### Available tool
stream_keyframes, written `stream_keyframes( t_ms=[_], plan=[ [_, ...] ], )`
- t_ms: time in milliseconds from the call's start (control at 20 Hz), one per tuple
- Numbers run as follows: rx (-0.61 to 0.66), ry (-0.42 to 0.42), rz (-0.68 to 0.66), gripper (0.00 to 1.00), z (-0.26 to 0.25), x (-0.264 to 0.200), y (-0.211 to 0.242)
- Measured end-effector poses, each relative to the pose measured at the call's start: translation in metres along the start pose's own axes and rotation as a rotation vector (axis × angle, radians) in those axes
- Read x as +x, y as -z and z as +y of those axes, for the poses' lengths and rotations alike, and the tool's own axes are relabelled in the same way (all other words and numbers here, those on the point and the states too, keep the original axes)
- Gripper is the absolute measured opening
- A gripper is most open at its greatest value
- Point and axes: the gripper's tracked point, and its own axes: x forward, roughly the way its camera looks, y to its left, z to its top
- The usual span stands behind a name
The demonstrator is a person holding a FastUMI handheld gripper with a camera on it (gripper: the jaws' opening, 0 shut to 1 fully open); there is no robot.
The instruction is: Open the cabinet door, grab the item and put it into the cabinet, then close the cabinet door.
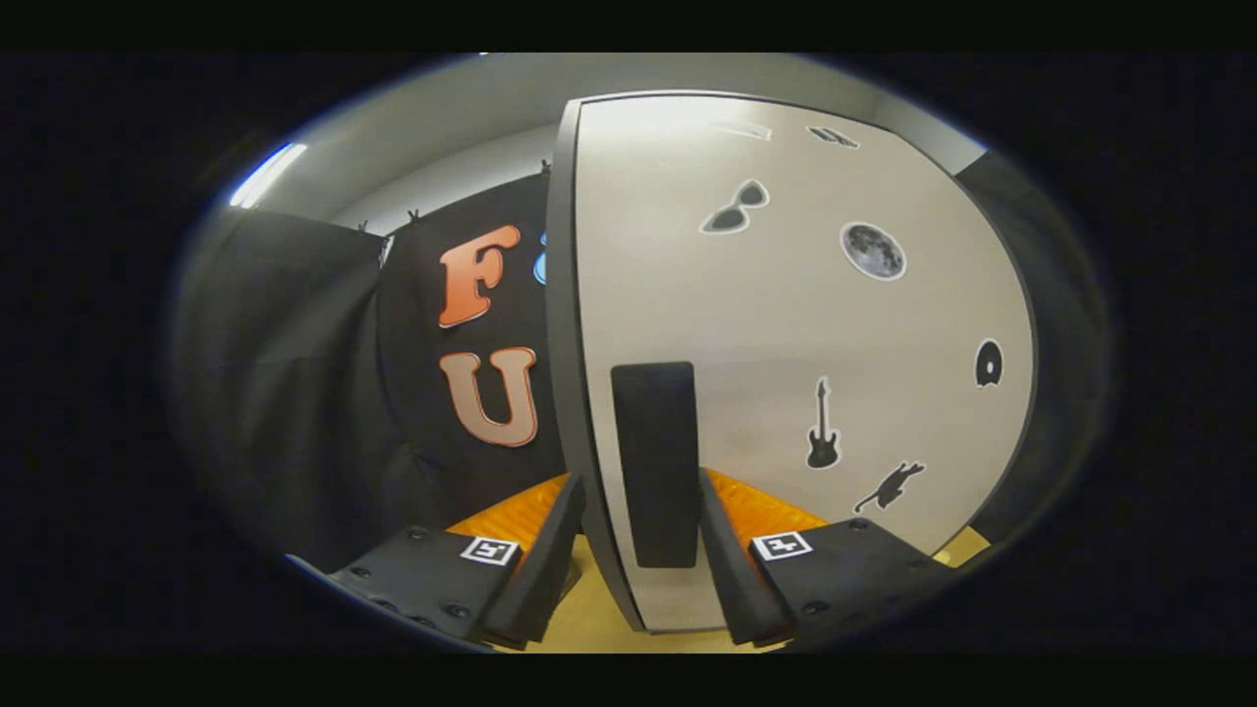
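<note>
The gripper (pixel 640 491) straddles the cabinet door (pixel 786 324), fingers apart around its dark handle (pixel 656 462) (contact unclear). I reckon this is either the opening or the closing; the item's whereabouts I cannot tell.

A pale grey-white cabinet door (pixel 786 324) is edged in darker grey and dotted with black and grey stickers (pixel 872 250). A black handle (pixel 656 462) is mounted on it. Light yellow wood (pixel 599 619) is seen beneath.
</note>
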Motion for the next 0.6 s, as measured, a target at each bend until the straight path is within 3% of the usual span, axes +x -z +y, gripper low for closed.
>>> stream_keyframes(
  t_ms=[200, 450, 600],
  plan=[
    [-0.035, 0.077, -0.016, 0.51, -0.0099, 0.001, 0.0],
    [-0.069, 0.033, 0.003, 0.32, -0.0097, -0.0005, 0.0026],
    [-0.047, -0.019, 0.026, 0.32, -0.0086, -0.0057, 0.003]
  ],
)
